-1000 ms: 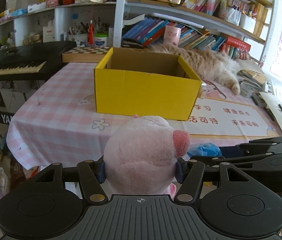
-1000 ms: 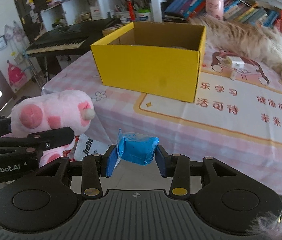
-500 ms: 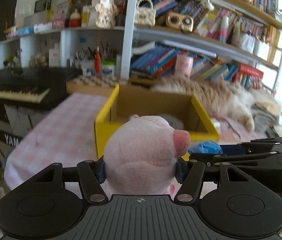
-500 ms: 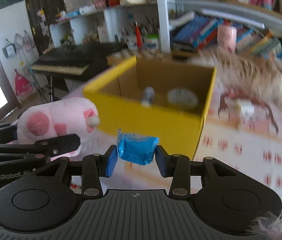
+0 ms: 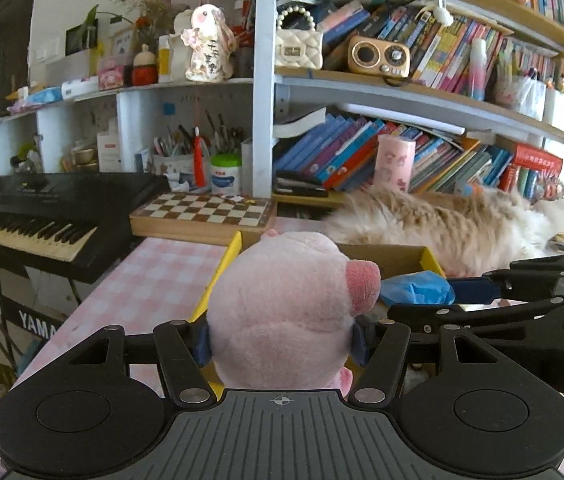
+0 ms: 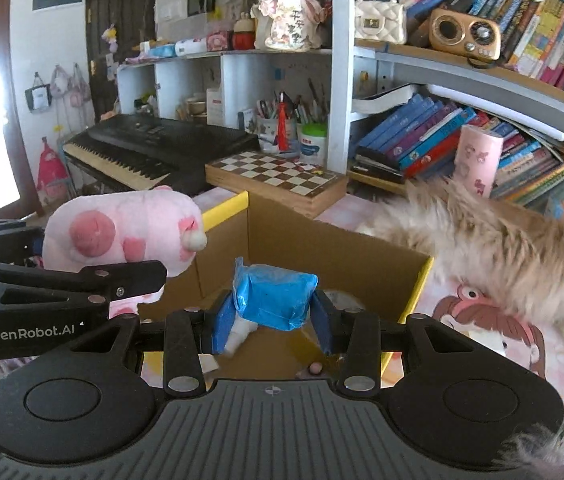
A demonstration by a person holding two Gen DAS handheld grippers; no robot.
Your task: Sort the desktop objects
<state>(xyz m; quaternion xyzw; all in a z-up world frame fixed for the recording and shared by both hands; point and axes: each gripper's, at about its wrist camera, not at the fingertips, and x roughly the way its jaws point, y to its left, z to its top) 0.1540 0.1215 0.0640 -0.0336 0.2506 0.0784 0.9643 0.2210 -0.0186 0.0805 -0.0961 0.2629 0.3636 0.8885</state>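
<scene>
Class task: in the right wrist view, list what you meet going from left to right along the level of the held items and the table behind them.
Left gripper → pink plush toy → blue packet in the right gripper, over the yellow box → furry cat.

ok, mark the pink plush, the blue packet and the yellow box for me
pink plush (image 5: 282, 312): left wrist view, on its fuzzy head.
blue packet (image 6: 274, 298): right wrist view, middle of its front face.
yellow box (image 6: 322, 252): right wrist view, on its brown inner back wall.
</scene>
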